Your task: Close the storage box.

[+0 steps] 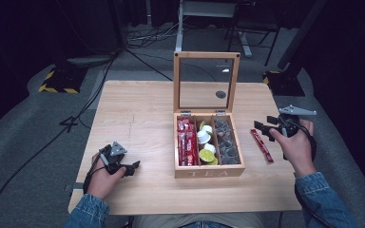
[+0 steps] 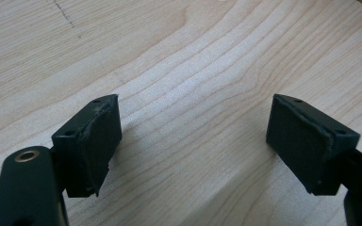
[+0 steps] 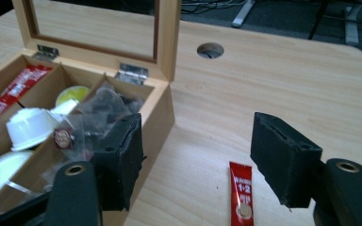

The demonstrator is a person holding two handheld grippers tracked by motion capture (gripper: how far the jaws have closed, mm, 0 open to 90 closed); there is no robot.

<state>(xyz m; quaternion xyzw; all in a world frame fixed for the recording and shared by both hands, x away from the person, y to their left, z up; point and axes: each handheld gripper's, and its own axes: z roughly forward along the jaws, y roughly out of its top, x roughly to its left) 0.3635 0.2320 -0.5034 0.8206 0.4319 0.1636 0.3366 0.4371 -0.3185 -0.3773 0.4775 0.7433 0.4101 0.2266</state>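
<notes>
A light wooden table point(image 1: 138, 109) carries everything; the landmark is a wooden tea box point(image 1: 209, 172) standing near the table's middle, the word TEA on its front wall. Its glass-paned lid point(image 1: 206, 81) stands upright behind it, hinged at the back; inside are three compartments running front to back. The left compartment holds red stick sachets point(image 1: 186, 141); the middle holds white and yellow-green capsules point(image 1: 205, 137); the right holds clear, dark-looking packets point(image 1: 225, 137).

Just right of the box, flat on the table and apart from the box's wall, lies a single red stick sachet point(image 1: 262, 145); the right gripper view shows it printed 1+2, lying between that gripper's jaws and beneath them point(image 3: 241, 193).

The right gripper point(image 1: 265, 129), held in a hand with a denim sleeve, hovers right of the box, just above the single sachet; its jaws stand spread apart, grasping nothing. The left gripper point(image 1: 134, 167) rests low, left of the box and well apart from it, near the table's front edge; its jaws are likewise spread wide, with bare wood between them point(image 2: 193, 141).
</notes>
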